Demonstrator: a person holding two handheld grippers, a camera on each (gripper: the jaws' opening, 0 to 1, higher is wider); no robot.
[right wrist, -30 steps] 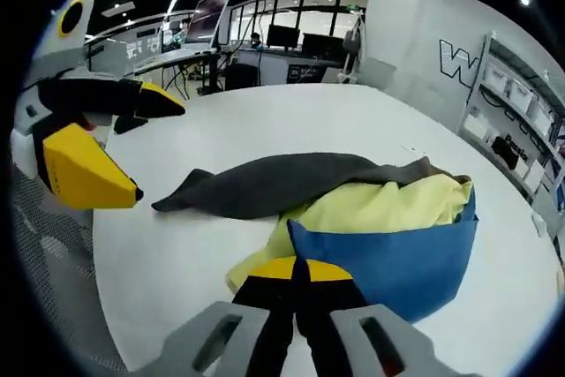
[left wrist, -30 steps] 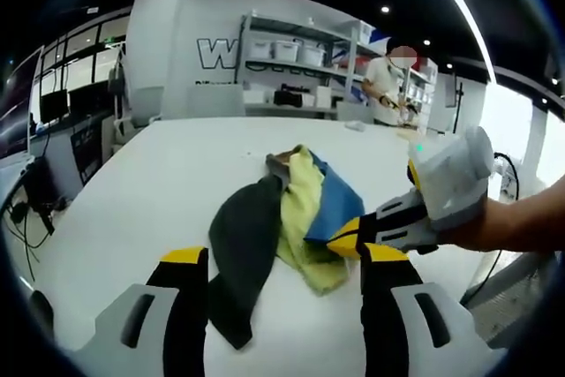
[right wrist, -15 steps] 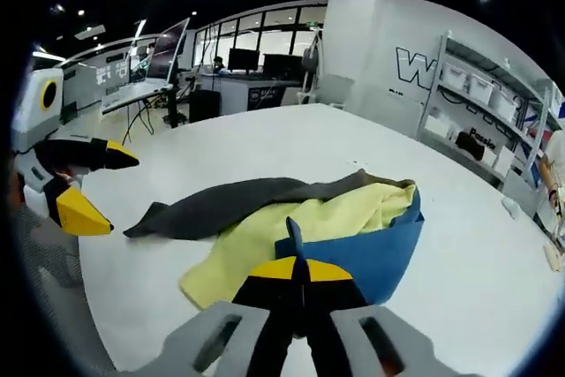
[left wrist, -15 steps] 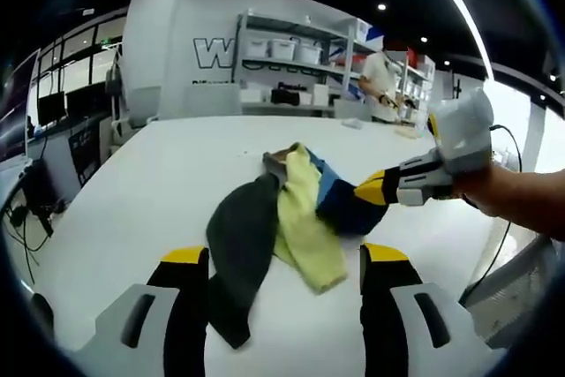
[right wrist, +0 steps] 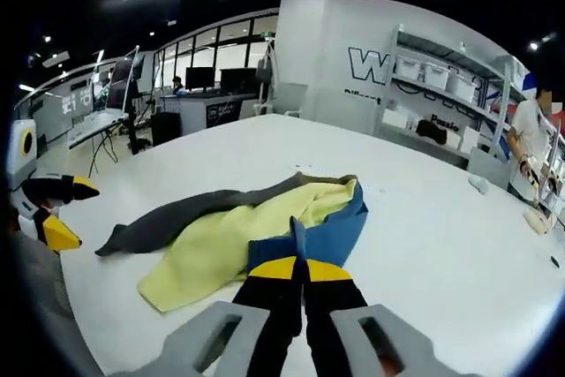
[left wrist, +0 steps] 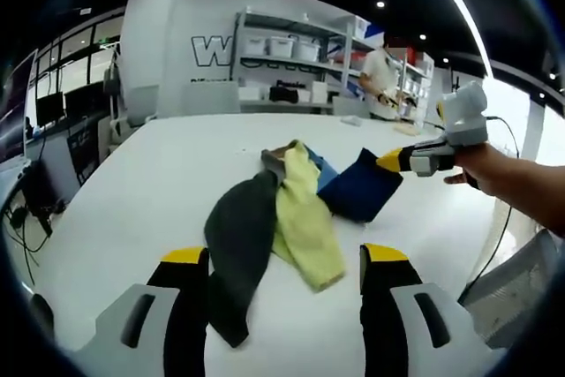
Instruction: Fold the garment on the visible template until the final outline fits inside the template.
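Observation:
A crumpled garment lies on the white table (left wrist: 168,161), with a dark grey part (left wrist: 237,237), a pale yellow part (left wrist: 307,227) and a blue part (left wrist: 357,187). My right gripper (left wrist: 387,162) comes in from the right, shut on the edge of the blue part and stretching it away from the heap. In the right gripper view its jaws (right wrist: 298,264) pinch the blue cloth (right wrist: 340,222), with the yellow part (right wrist: 234,236) and grey part (right wrist: 168,222) beyond. My left gripper (left wrist: 284,258) stands open just short of the garment; it also appears at the left edge (right wrist: 75,212).
Shelving with white bins (left wrist: 291,50) stands behind the table, and a person (left wrist: 381,77) works beside it. Desks with monitors (right wrist: 207,86) line the far side. A person's hand (left wrist: 494,178) holds the right gripper. The table edge runs near at the right (left wrist: 494,245).
My right gripper has drawn the blue part out to the right, away from the yellow and grey parts, unfolding it. The left gripper has stayed where it was, open.

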